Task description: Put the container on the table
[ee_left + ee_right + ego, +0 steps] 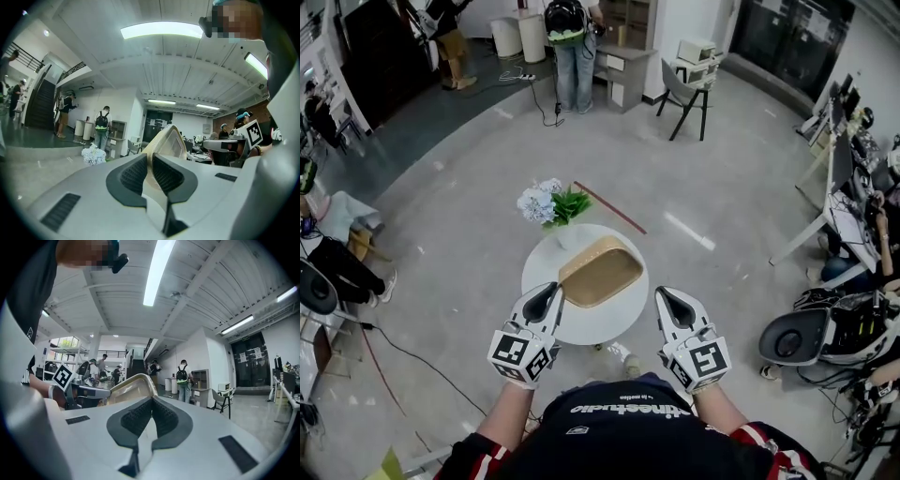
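While the left gripper (553, 292) clamps the tan container (602, 272) by its near corner, the container sits over the round white table (581, 330) (flowers (549, 203) behind). The right gripper (668, 298), jaws pressed together on nothing, hovers beside the table.

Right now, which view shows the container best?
Head view: the whole container shows from above, over the table. Left gripper view shows only its edge in the left tongs; right gripper view, just a rim.

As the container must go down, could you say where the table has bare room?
The table is bare along its near edge and left side, around the container the left gripper holds; flowers crowd the far edge.
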`<state>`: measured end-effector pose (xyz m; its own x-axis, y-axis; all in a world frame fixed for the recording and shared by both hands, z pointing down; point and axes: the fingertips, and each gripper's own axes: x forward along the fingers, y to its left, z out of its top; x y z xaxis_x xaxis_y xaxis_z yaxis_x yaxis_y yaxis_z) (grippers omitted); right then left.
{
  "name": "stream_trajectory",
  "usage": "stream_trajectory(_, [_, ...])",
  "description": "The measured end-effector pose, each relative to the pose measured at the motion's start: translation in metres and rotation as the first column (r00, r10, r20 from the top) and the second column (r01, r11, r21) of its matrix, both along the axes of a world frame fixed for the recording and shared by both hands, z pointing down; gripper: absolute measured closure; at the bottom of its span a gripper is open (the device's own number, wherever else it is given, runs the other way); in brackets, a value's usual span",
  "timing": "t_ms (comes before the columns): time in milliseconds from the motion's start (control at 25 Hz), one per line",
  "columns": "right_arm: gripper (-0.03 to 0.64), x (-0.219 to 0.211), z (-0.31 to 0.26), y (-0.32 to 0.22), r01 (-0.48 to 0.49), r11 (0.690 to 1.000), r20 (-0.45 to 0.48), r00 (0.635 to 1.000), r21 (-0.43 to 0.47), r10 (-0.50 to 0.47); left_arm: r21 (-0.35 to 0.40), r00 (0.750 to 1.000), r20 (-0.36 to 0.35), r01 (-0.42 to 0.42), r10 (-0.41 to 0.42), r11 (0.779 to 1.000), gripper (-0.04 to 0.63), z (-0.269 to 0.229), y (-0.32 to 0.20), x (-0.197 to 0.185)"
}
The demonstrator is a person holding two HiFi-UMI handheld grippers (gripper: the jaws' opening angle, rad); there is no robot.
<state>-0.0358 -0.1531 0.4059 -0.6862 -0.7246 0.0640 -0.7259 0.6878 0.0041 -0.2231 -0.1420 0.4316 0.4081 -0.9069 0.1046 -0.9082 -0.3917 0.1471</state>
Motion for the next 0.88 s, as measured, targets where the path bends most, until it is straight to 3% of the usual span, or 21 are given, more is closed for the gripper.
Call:
stream_trajectory(600, [0.606,0.028,0.016,-0.026,-0.070,0.997,-0.018,0.997,-0.030,0.070,-0.128,0.998,-0.016,-0.061,0.059,0.990,0.545,0.064,-0.053,0.022])
stream_trajectory(880, [0.606,0.035,0.030,-0.036,-0.075,0.996,-0.015,0.997,-0.041,0.074,-0.221,0.994,-0.077,-0.090,0.075,0.971,0.545,0.103,-0.070,0.031])
